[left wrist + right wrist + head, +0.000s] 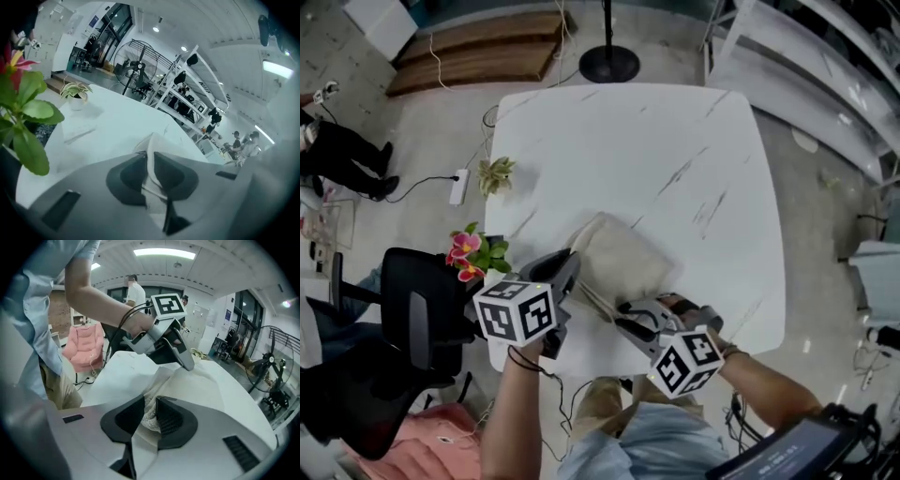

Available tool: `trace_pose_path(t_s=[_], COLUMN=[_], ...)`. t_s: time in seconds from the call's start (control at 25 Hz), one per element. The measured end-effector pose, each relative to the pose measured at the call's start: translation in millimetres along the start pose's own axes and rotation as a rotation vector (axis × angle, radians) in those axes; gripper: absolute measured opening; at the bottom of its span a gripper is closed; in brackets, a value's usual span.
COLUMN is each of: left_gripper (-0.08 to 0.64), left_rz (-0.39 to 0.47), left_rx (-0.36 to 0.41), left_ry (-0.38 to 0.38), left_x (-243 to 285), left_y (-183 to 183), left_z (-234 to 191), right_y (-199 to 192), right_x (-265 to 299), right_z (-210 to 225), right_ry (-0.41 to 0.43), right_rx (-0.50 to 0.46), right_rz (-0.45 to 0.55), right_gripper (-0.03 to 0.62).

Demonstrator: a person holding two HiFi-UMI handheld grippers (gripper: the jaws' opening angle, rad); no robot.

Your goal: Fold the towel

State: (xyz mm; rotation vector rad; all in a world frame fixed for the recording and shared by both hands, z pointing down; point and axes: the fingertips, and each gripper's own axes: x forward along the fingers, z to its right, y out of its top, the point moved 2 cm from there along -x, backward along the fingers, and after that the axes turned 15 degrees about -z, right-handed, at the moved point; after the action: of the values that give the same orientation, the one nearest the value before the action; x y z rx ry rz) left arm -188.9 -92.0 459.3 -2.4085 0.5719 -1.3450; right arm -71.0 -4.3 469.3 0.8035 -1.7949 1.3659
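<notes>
Clamping left gripper (pixel 572 262) and right gripper (pixel 625 314) on the towel (pixel 623 253) by the near edge of the table (pixel 675 141), we seem to begin a fold; next, both must travel evenly.

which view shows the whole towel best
Head view: the towel shows nearly whole, lying on the table. Left gripper view shows only an edge pinched between its jaws; right gripper view shows a bunched corner in its jaws and cloth beyond.

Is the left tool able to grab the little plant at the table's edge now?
Probably not yet. The left tool is shut on the towel, so it must let go first. Nothing stands on the table between it and the little plant, so the way looks free.
</notes>
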Motion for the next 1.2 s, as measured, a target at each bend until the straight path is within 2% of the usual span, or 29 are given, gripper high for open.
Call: trace_pose_path(t_s=[0.16,0.36,0.72,0.84,1.0,1.08,1.2], left_gripper=[0.043,0.041,0.041,0.041,0.043,0.048,0.082], left_rz=[0.011,0.084,0.036,0.047,0.043,0.049,0.082], left_rx=[-0.029,-0.111,-0.248,-0.269,-0.26,-0.245,-0.26], left_ry=[-0.041,-0.117,-0.087,-0.109,-0.112,-0.111,-0.128], left_x=[-7.8,-35.0,-22.2,-15.6,-9.9,-10.8,-15.5], left_y=[-4.9,-10.5,-73.7,-75.8,-71.2,-70.1,-71.7], left_z=[4.4,13.8,-18.9,-24.2,-26.0,-24.9,-24.9], right_y=[0.3,9.9,-14.4,-18.1,-16.5,-15.3,-15.4], right_x=[-6.5,-30.0,4.0,13.5,17.5,14.9,10.8], right_z=[-1.7,-8.9,-31.9,-31.5,-25.9,-25.8,-29.4], right_ry=[-0.01,-0.031,0.047,0.078,0.135,0.158,0.176], right_rx=[-0.006,-0.05,-0.137,-0.093,0.023,0.058,0.096], right_rz=[0.018,0.083,-0.03,-0.037,-0.01,0.003,0.017], right_gripper=[0.064,0.051,0.051,0.051,0.051,0.071,0.118])
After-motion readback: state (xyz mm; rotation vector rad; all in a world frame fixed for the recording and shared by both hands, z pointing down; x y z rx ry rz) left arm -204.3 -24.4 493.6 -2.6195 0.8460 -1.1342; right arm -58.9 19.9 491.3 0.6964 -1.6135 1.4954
